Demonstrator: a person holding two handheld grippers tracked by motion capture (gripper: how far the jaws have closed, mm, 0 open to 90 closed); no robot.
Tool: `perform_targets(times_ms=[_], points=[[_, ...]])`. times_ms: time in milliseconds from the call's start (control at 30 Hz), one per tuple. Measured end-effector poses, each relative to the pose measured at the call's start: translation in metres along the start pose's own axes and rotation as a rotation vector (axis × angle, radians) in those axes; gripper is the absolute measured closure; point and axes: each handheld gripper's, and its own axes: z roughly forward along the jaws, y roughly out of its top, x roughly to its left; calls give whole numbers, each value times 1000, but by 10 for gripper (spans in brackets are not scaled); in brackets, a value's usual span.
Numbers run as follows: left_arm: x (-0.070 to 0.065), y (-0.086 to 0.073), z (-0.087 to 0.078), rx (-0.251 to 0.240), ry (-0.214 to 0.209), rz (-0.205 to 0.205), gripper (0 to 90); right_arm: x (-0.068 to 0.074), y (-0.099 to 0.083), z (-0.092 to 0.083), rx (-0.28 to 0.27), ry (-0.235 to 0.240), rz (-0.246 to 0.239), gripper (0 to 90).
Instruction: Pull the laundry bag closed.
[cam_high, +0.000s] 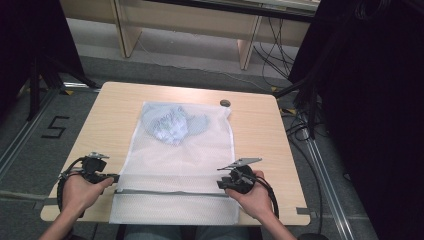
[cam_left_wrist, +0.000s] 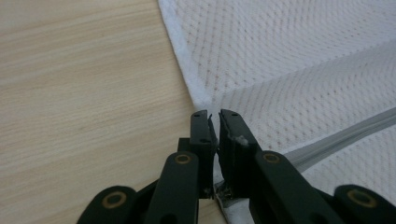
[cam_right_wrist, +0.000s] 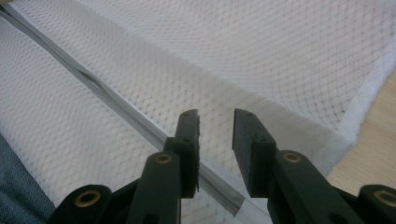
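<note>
Mesh laundry bag (cam_high: 175, 165) lies flat at table (cam_high: 110, 115) centre, its near end hanging over the 6 o'clock edge. A pale blue garment (cam_high: 172, 124) is bunched inside toward 12 o'clock. A grey zipper (cam_high: 170, 192) runs 9-to-3 across the near end. A small dark round object (cam_high: 225, 103) sits at about 1 o'clock, just past the bag's far corner.

Left gripper (cam_left_wrist: 214, 122): jaws nearly together on the bag's edge at the zipper's 9 o'clock end; it appears to be pinching the fabric, with a sliver of material between the pads.

Right gripper (cam_right_wrist: 215, 122): jaws apart, nothing between them, hovering over the mesh just beside the zipper at its 3 o'clock end.

Risks, as judged:
- Left pinch sits on a thin hem. If the right side pulls along the zipper, the fabric could slip out and the bag would slide rather than open or close.
- Right jaws may close on loose mesh instead of the zipper pull; I cannot locate the pull.
- Overhanging end could drag the bag off toward 6 o'clock if released.
</note>
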Motion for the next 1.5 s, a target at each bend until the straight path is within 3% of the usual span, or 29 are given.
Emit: perform_targets(times_ms=[67, 100, 200, 267, 300, 367, 467, 533, 633, 667, 733, 767, 800, 900, 967, 1033, 1167, 1233, 1367, 1433, 1500], points=[[-1, 0, 1, -4, -3, -1, 844, 4, 2, 1, 2, 3, -7, 723], [-1, 1, 1, -2, -5, 7, 850, 4, 2, 5, -30, -4, -23, 723], [-1, 1, 3, 13, -10, 10, 867, 9, 4, 4, -11, 15, -8, 718], [-1, 2, 6, 12, -5, -12, 877, 17, 7, 6, -5, 26, -1, 713], [-1, 2, 5, 11, -7, -12, 886, 19, 10, 6, 3, 19, -34, 709], [-2, 2, 5, 17, -8, -13, 894, 26, 14, 7, 6, 35, -27, 703], [-2, 0, 4, 31, -23, 0, 896, 36, 20, 13, -5, 68, -69, 697], [-3, -1, 5, 44, -24, -30, 897, 43, 22, 16, 14, 81, -65, 696], [-3, -1, 6, 58, -28, -37, 897, 51, 25, 25, 13, 78, -63, 693], [-3, -1, 7, 55, -25, -40, 897, 54, 27, 25, 19, 103, -90, 693], [-3, -1, 7, 65, -26, -38, 897, 59, 30, 28, 36, 113, -90, 692], [-3, -2, 7, 79, -25, -34, 897, 63, 30, 31, 25, 123, -84, 691], [-4, -2, 9, 75, -23, -54, 897, 64, 31, 34, 13, 124, -94, 691], [-3, -4, 10, 102, -17, -39, 897, 70, 36, 38, 43, 129, -128, 690], [-4, -4, 9, 81, -9, -48, 897, 76, 39, 42, 47, 137, -137, 691], [-3, -4, 8, 106, -13, -41, 897, 82, 42, 46, 52, 147, -143, 692], [-4, -5, 12, 88, -8, -64, 898, 89, 46, 51, 61, 156, -145, 692], [-2, -3, 10, 125, -10, -52, 897, 92, 48, 54, 64, 160, -152, 691], [-1, -3, 12, 137, -15, -42, 898, 101, 54, 62, 79, 165, -143, 689], [-1, -4, 13, 118, -12, -45, 898, 105, 57, 67, 80, 186, -165, 688], [0, -3, 12, 145, -10, -45, 899, 110, 60, 70, 80, 193, -165, 688]])
